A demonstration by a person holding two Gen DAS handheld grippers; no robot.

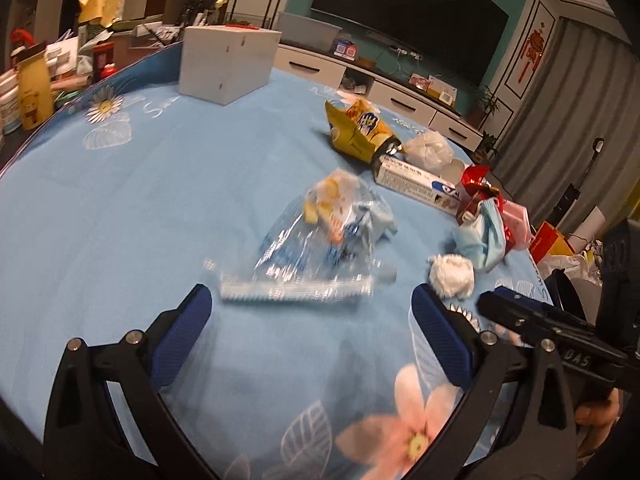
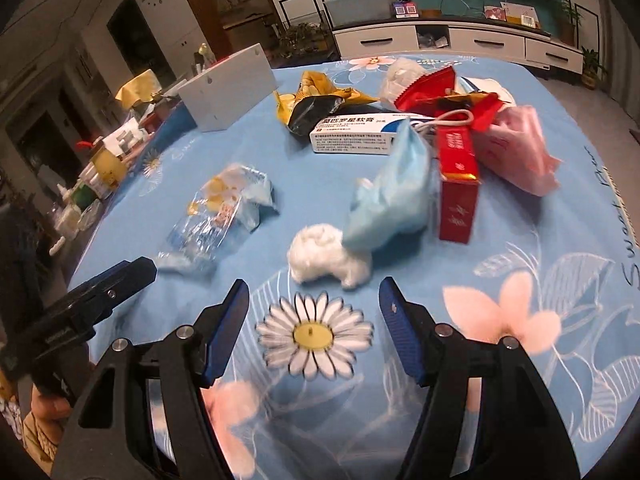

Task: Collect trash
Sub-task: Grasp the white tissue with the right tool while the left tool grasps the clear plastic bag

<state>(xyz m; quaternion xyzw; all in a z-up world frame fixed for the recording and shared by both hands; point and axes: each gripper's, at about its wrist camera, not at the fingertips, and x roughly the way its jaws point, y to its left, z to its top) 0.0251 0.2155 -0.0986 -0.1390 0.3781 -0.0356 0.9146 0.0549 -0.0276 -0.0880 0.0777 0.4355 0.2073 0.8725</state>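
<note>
Trash lies on a blue flowered tablecloth point(image 1: 120, 200). A clear plastic wrapper point(image 1: 320, 236) lies just beyond my open, empty left gripper point(image 1: 312, 304); it also shows in the right wrist view point(image 2: 224, 208). A white tissue ball point(image 2: 324, 256) lies just beyond my open, empty right gripper point(image 2: 314, 296), and shows in the left wrist view point(image 1: 452, 274). Behind it lie a blue face mask point(image 2: 392, 192), a red box point(image 2: 458, 176), a pink mask point(image 2: 520, 148), a white ointment box point(image 2: 356, 134) and a yellow snack bag point(image 2: 320, 96).
A white box point(image 1: 228, 62) stands at the far side of the table, also in the right wrist view point(image 2: 228, 88). Bottles and clutter point(image 1: 32, 84) crowd a surface past the left edge. A TV cabinet point(image 2: 460, 40) stands beyond the table.
</note>
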